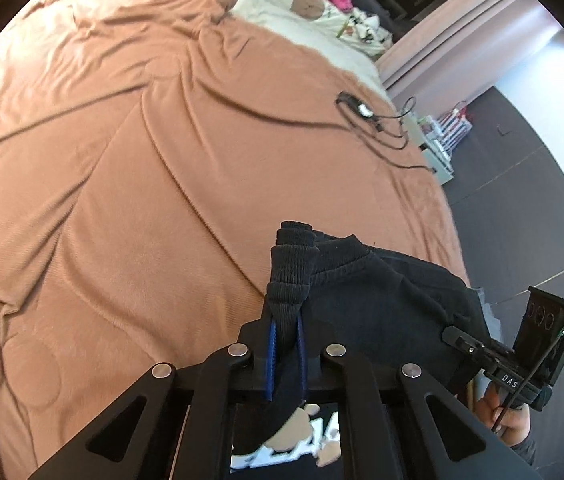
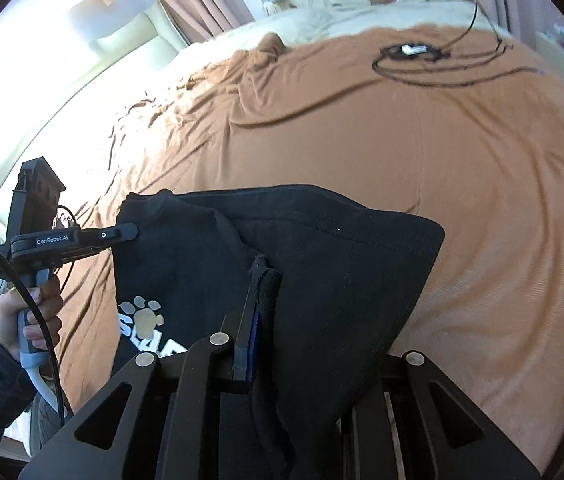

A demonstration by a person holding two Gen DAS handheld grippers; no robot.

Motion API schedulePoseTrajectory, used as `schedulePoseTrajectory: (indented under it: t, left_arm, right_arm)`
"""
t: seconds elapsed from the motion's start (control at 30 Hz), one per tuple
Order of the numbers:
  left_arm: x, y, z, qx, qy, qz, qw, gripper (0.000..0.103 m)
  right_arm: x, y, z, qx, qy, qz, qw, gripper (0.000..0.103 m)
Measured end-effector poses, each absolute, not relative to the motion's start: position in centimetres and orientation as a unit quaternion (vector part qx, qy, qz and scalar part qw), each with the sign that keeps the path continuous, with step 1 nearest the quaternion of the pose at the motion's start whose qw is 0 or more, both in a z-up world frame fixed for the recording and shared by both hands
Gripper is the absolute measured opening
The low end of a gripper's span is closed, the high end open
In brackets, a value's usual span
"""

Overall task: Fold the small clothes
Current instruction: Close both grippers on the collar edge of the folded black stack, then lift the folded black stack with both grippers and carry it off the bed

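Both claws clenched on black sweatshirt (image 2: 322,264); right claw (image 2: 260,280) fingertips buried in cloth; print partly hidden.

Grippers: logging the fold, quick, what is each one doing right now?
Left gripper: shut on the ribbed cuff of the black top.
Right gripper: shut on a fold of the same top, held above the bedspread.

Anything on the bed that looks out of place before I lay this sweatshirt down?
Yes: a loose black cable with a small white device lies coiled on the brown blanket, far side. It sits apart from the black sweatshirt both grippers hold, but could snag a spread garment.
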State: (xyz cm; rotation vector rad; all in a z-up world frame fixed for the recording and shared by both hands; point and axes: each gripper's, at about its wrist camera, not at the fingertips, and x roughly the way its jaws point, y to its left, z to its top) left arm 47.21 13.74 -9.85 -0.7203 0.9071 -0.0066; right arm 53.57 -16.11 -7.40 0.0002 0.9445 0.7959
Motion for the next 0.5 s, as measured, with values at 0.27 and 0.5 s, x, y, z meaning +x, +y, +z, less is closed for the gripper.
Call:
schedulePoseTrajectory:
  t: [0.27,0.5]
  left_arm:
    - [44.0,12.6,-5.3,-0.339,0.397,-0.020,0.853,0.008]
    - [41.0,11.4,-1.9,-0.331,0.372,-0.032,0.866,0.008]
  right_arm:
    - [47.1,-18.3,-2.8,-0.021,0.406,0.363,0.839,0.014]
    - [41.0,-20.1,0.2,-0.034,0.371,0.358,0.856,0.014]
